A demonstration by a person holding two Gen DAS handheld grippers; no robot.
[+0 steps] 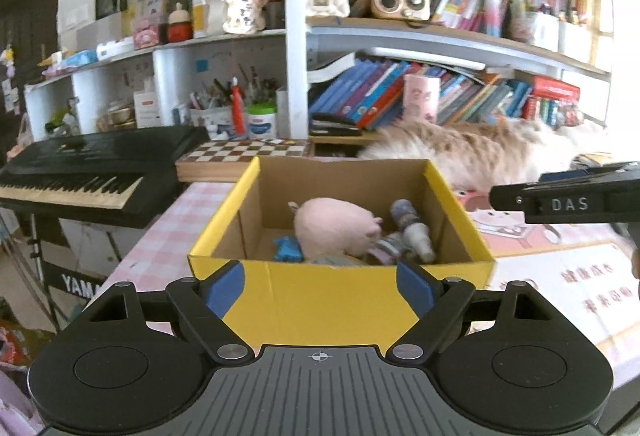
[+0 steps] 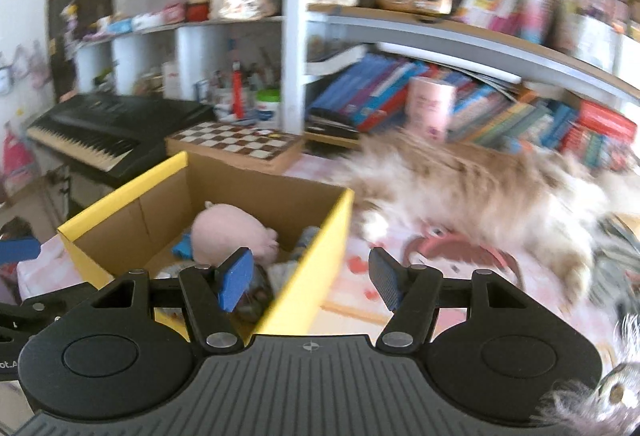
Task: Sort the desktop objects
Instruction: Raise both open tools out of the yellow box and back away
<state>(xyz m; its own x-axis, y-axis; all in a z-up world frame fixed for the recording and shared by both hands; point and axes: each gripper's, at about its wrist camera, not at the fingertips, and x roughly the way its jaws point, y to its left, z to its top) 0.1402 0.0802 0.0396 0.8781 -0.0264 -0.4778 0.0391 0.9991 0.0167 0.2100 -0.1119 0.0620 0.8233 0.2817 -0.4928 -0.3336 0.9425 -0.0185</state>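
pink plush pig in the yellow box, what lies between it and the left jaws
Only the yellow cardboard box's near wall stands between the pink plush pig and the open left gripper, as the left wrist view shows.

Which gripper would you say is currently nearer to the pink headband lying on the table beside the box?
Right. The right gripper hovers at the yellow box's right wall, the pink headband just beyond its fingertips. The left gripper faces the box's front wall, farther away.

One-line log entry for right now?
left gripper: open, empty | right gripper: open, empty | yellow box: holds pink plush
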